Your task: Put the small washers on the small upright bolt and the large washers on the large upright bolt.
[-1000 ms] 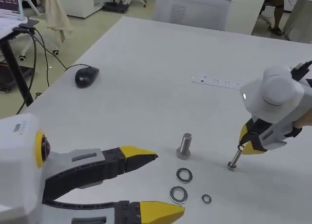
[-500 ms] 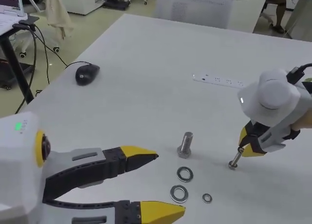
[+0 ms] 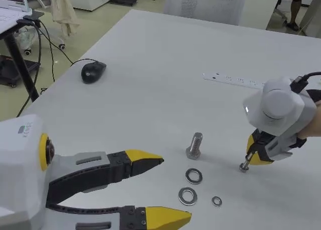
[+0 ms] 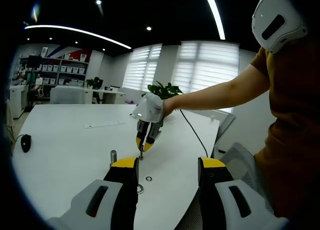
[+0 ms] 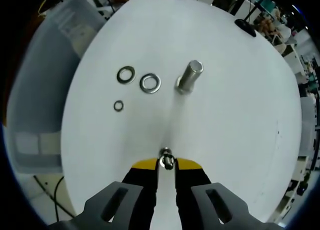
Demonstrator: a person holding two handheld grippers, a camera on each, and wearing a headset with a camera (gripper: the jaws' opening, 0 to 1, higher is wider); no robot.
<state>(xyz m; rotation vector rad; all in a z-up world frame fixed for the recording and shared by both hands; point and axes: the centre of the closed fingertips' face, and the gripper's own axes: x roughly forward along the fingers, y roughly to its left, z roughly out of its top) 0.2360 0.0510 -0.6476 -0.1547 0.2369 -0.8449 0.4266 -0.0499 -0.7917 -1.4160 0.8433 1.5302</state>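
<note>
Steel lies loose on the counter (image 3: 150,79) — two large washers (image 3: 193,176), one small washer (image 3: 216,201); our right tool (image 5: 166,166) pinches the small bolt (image 3: 245,163), our left tool (image 4: 168,165) gapes empty.

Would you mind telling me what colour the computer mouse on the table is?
The mouse is black, seen best in the head view.

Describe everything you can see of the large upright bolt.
The large bolt is silvery metal, with a thick shank and a wider head. It stands upright, head down on the white table, with no washer on it. Only the table touches it. Two large washers lie flat nearby, apart from it.
</note>
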